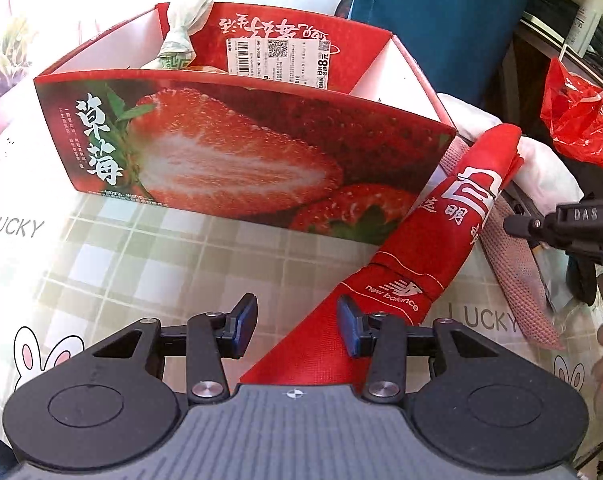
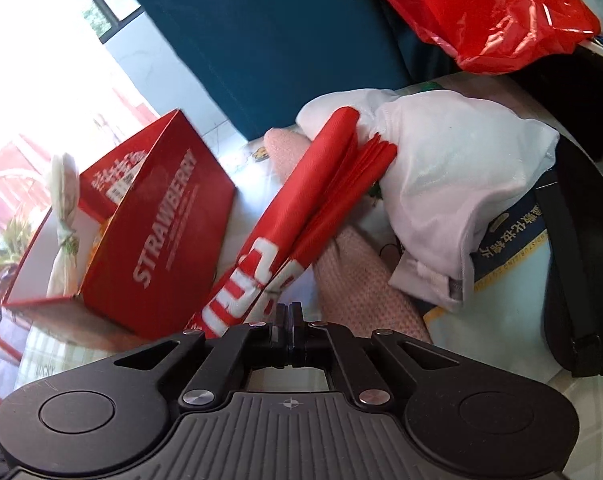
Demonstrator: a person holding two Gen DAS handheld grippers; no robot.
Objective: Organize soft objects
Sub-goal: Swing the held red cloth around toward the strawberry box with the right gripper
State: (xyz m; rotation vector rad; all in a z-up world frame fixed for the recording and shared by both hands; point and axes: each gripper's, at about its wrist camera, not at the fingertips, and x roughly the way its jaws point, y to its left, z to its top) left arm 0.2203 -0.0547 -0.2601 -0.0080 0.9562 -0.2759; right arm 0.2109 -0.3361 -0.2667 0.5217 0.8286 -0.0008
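Left gripper point(image 1: 297, 322) spread beside the red bag point(image 1: 433, 224); right gripper point(image 2: 289, 316) pressed together, gripping nothing.

Nearest, the bag's lower end lies just by the left fingers, not between them — pinching the banded fold should keep its layers together. It runs diagonally over the pink cloth point(image 1: 517, 264) toward the white cloth point(image 2: 453, 168); the strawberry box point(image 1: 237, 140) beyond — likely destination — already holds a tied bundle point(image 2: 63, 216).
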